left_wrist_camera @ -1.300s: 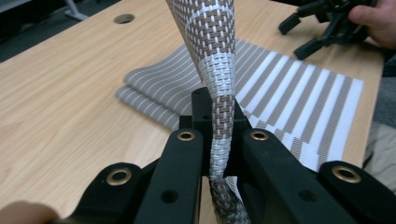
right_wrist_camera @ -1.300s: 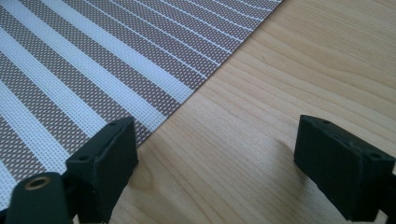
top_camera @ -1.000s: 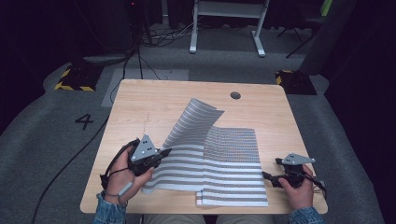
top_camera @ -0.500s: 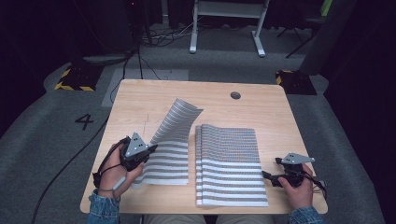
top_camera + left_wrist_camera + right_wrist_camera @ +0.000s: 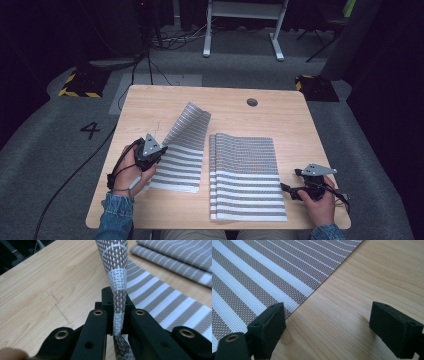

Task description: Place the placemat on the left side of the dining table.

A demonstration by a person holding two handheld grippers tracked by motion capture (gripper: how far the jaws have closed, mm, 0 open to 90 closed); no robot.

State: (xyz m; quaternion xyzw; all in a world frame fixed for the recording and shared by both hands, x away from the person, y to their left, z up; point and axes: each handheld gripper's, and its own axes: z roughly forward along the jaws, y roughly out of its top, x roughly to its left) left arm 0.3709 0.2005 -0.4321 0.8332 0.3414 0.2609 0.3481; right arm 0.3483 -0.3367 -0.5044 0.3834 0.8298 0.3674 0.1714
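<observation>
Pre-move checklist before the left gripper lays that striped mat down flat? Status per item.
1. Left gripper grip on the lifted mat: ok, jaws pinch the edge of the weave.
2. Lifted mat separated from the stack: ok, a strip of bare table lies between them.
3. Lifted mat flat: not ok, its far part still curls up off the table.
4. Landing area left of the stack: ok, bare wood.
5. Right gripper out of the way: ok, jaws open, resting on wood at the stack's right edge.
6. Stack edges aligned: cannot tell.
</observation>
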